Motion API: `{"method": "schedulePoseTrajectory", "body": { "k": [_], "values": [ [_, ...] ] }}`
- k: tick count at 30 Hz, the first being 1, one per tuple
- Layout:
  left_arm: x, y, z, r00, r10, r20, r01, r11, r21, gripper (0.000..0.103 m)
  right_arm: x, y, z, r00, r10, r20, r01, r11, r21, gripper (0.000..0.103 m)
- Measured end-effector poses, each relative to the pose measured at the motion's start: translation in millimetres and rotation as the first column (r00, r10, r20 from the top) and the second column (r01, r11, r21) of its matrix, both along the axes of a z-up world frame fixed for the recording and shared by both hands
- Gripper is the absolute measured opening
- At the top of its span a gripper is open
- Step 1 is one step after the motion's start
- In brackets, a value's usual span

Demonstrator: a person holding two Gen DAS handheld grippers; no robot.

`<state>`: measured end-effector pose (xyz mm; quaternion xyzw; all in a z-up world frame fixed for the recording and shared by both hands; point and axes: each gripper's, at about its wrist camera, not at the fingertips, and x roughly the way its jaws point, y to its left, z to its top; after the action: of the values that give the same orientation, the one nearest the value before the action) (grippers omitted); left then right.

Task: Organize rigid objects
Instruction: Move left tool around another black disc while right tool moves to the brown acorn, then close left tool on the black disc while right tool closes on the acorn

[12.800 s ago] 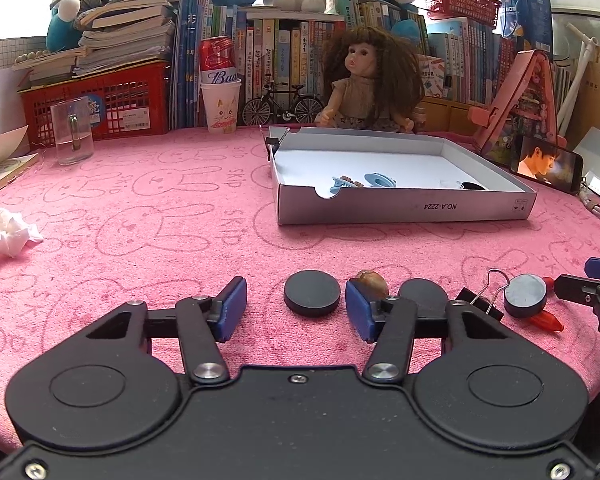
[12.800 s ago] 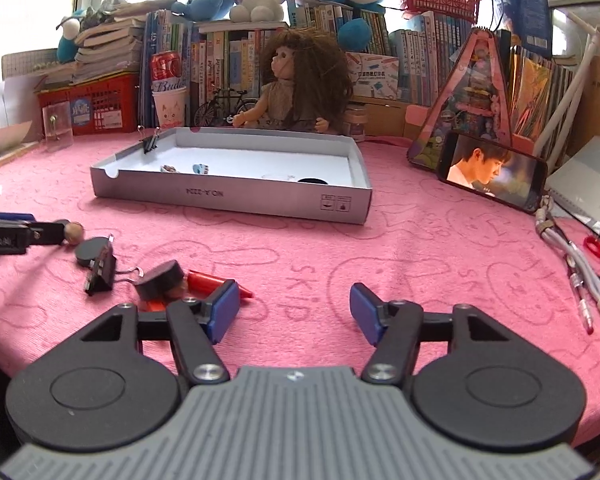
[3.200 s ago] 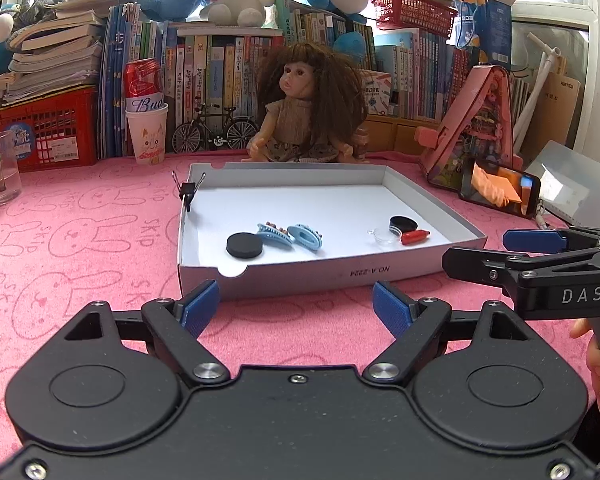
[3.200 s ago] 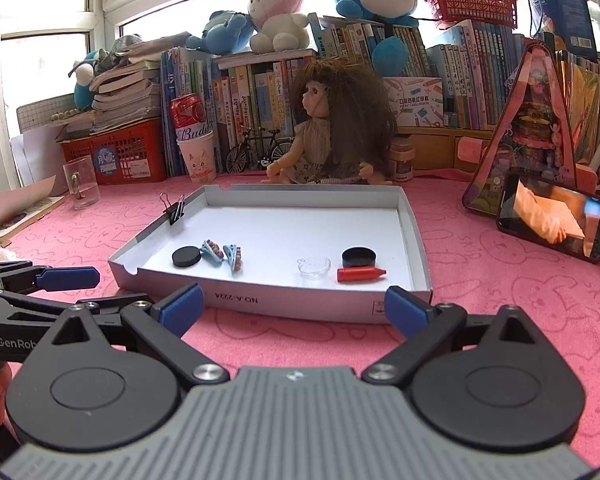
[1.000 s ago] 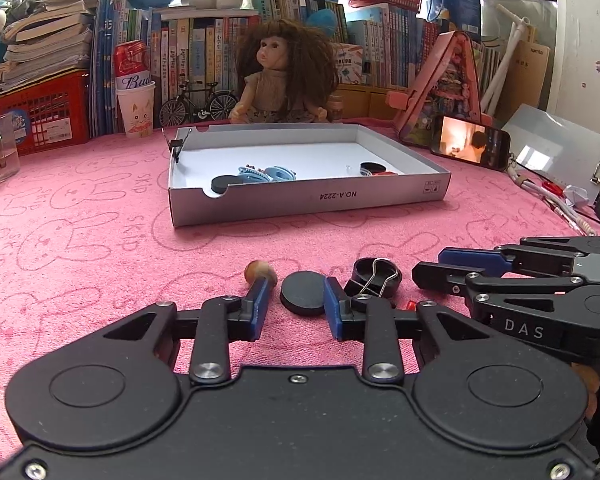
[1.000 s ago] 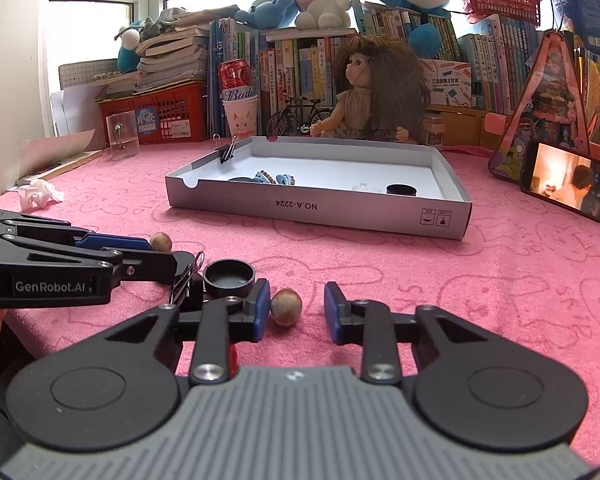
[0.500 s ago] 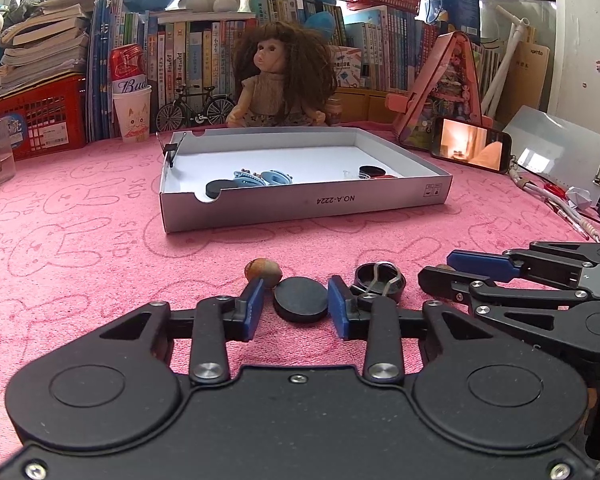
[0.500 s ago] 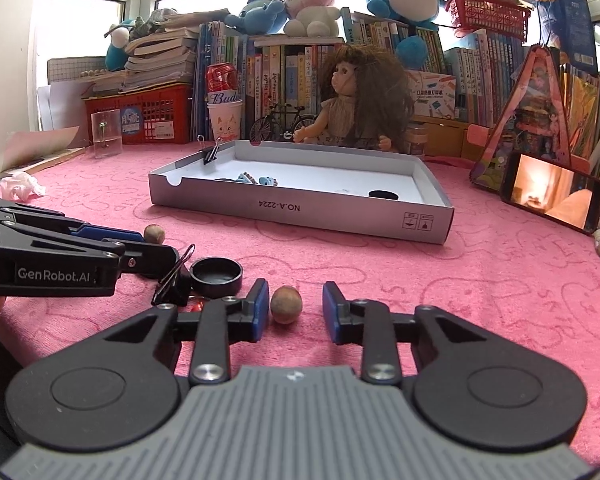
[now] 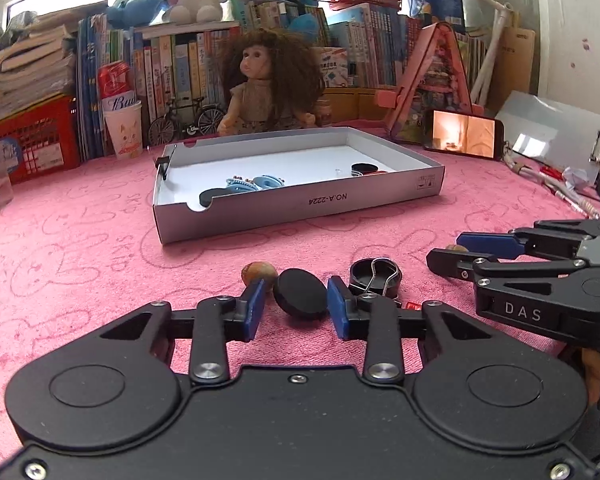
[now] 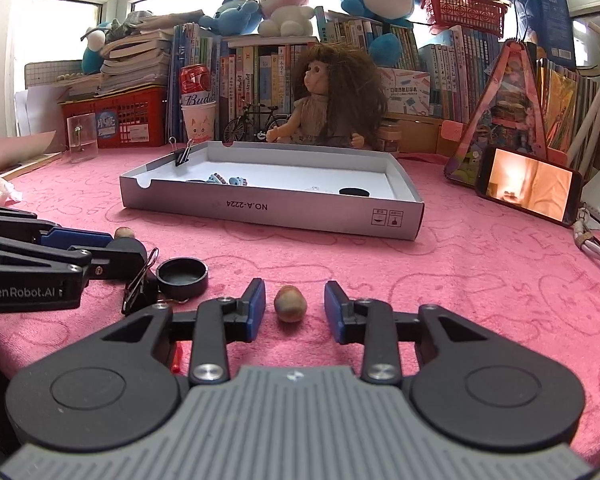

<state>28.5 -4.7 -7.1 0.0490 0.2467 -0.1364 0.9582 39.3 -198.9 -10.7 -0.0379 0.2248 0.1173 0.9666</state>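
Left gripper closing on black disc, tilted off pink cloth. Right gripper opening, pads clear of nut. Probably light, hard, slippery; best pinched across rim.

We see a pink cloth printed with darker pink rabbit outlines, and on it a box that is grey outside and white inside. In front of the box lie a matte black disc and a brown, mottled nut. Inside the box sit light blue hair clips, and both grippers carry blue pads.
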Motion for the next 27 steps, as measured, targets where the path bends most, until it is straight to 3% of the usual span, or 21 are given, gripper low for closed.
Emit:
{"method": "schedulePoseTrajectory", "body": {
  "k": [10, 17, 27],
  "values": [
    [1, 3, 0, 1.0, 0.03, 0.0, -0.03, 1.0, -0.003, 0.04, -1, 0, 0, 1.0, -0.001, 0.002, 0.001, 1.0, -0.001, 0.052],
    [5, 10, 2, 0.997, 0.08, 0.004, -0.08, 0.997, 0.005, 0.04, -2, -2, 0, 1.0, -0.009, 0.003, 0.009, 1.0, 0.004, 0.052],
    [-1, 9, -4, 0.998, 0.067, -0.009, -0.067, 0.998, -0.003, 0.039, -3, -3, 0, 1.0, -0.004, 0.005, 0.004, 1.0, 0.002, 0.052]
  ]
}}
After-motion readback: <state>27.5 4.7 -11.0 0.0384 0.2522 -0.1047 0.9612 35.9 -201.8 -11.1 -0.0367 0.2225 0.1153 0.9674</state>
